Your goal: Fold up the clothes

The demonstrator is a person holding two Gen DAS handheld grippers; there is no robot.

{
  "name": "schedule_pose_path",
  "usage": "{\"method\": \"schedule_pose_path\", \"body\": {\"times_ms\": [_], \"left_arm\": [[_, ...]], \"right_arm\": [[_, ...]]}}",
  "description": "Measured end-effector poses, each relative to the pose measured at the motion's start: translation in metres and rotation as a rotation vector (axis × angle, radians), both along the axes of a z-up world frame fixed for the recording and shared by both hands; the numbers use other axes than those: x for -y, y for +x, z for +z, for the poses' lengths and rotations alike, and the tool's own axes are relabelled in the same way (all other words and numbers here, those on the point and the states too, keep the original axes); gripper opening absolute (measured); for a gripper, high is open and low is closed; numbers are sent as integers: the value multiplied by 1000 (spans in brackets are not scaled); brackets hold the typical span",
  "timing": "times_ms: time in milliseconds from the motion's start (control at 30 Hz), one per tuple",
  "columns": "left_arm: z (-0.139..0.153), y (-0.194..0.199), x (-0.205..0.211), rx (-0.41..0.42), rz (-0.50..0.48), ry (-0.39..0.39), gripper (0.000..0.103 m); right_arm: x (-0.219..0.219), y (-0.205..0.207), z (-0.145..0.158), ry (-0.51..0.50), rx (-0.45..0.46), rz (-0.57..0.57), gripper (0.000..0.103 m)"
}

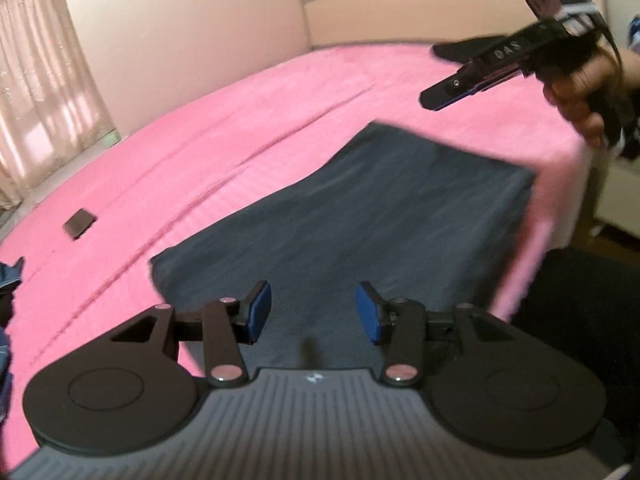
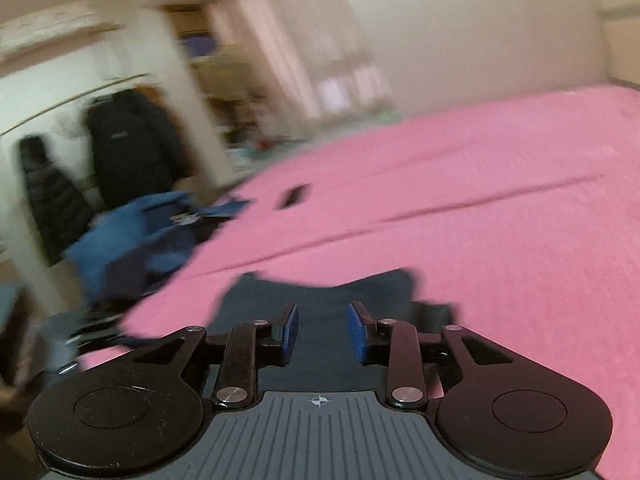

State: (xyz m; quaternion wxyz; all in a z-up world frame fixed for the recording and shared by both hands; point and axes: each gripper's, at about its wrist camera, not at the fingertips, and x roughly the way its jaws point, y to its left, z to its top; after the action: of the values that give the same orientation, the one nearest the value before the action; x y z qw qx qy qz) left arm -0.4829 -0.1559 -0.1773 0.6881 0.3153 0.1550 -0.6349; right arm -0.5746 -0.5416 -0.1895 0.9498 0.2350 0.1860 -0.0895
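A dark grey garment (image 1: 360,216) lies flat on the pink bedspread (image 1: 200,152), folded into a long shape. My left gripper (image 1: 314,310) is open and empty, held just above the garment's near end. My right gripper (image 1: 440,98) shows in the left wrist view, raised above the garment's far right corner. In the right wrist view the right gripper (image 2: 322,332) is open and empty over the same garment (image 2: 320,292), with the bedspread (image 2: 480,200) beyond. The view is blurred.
A small dark flat object (image 1: 80,222) lies on the bed at the left. Blue clothes (image 2: 132,236) are piled at the bed's edge. A black item (image 1: 472,50) lies at the far side. Dark coats (image 2: 132,140) hang by a wall.
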Motion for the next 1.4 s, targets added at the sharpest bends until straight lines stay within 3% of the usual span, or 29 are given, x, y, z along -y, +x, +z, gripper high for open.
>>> {"method": "schedule_pose_path", "body": {"times_ms": [100, 167, 233, 333, 367, 433, 500, 567, 667, 767, 933, 1100, 1300, 1400], "left_arm": [[-21, -8, 1, 2, -8, 60, 43], [-34, -5, 3, -19, 11, 76, 44], [-39, -1, 6, -61, 36, 74, 45], [-31, -5, 3, -17, 52, 75, 46], [-28, -8, 0, 18, 52, 70, 45], [-24, -14, -13, 95, 49, 58, 45], [-22, -20, -28, 176, 49, 49, 45], [-23, -23, -41, 208, 56, 52, 45], [-30, -19, -46, 168, 86, 72, 46], [-33, -16, -43, 141, 104, 77, 47], [-25, -16, -47, 142, 118, 74, 49], [-17, -24, -60, 230, 127, 48, 49], [-23, -42, -70, 360, 80, 56, 60], [-30, -54, -71, 421, 34, 61, 67]], "right_arm": [[-21, 5, -40, -11, -157, 77, 31], [-20, 1, -60, -22, -158, 86, 30], [-21, 2, -54, -23, -173, 67, 31], [-42, 3, -34, -162, -194, 105, 33], [-52, 0, -30, -224, -200, 128, 37], [-74, -7, -26, -358, -217, 170, 68], [-90, -10, -29, -424, -223, 215, 68], [-95, -6, -44, -409, -238, 237, 68], [-81, 1, -69, -271, -235, 218, 68], [-80, 7, -57, -248, -247, 191, 69], [-121, 7, -43, -588, -324, 262, 69], [-151, 25, -75, -911, -464, 365, 69], [-168, 57, -118, -1130, -571, 474, 69], [-163, 65, -123, -1148, -576, 474, 68]]}}
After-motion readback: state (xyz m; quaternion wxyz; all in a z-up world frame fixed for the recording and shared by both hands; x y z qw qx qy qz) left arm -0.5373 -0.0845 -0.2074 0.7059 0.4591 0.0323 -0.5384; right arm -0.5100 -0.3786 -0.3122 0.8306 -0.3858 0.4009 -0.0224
